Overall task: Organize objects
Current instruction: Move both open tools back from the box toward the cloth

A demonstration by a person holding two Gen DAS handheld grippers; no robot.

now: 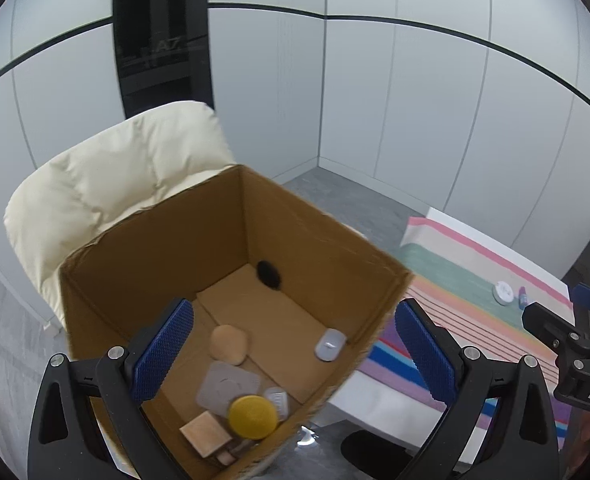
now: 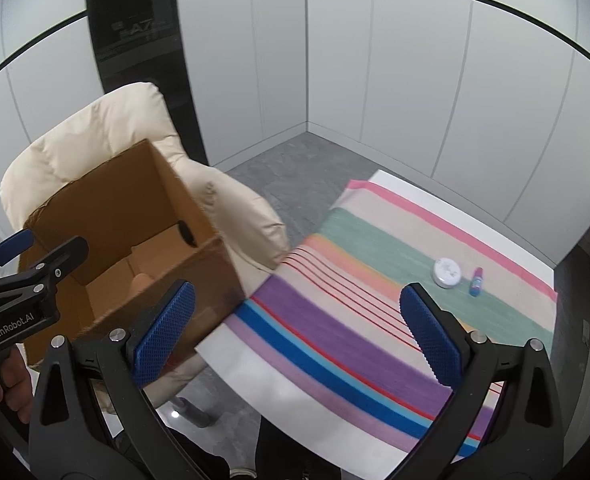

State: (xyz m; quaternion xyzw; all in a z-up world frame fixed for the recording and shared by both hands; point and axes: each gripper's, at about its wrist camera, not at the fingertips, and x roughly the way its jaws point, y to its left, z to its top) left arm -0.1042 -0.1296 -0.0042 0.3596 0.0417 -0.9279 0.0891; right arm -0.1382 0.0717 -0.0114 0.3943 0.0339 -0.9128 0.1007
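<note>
"GenRobot.AI" stands on the left gripper (image 2: pixel 23 276), "DAS" on the right gripper (image 1: pixel 555 312), "A7" on the dark panel (image 1: pixel 163 40).

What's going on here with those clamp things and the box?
A person holds a two-finger gripper in each hand and is tidying small things into a cardboard box on a cream chair. The box already holds a yellow lid, a grey mouse and other bits. Both the left gripper and right gripper are open and empty. A white tin and small blue bottle remain on the striped cloth.
</note>
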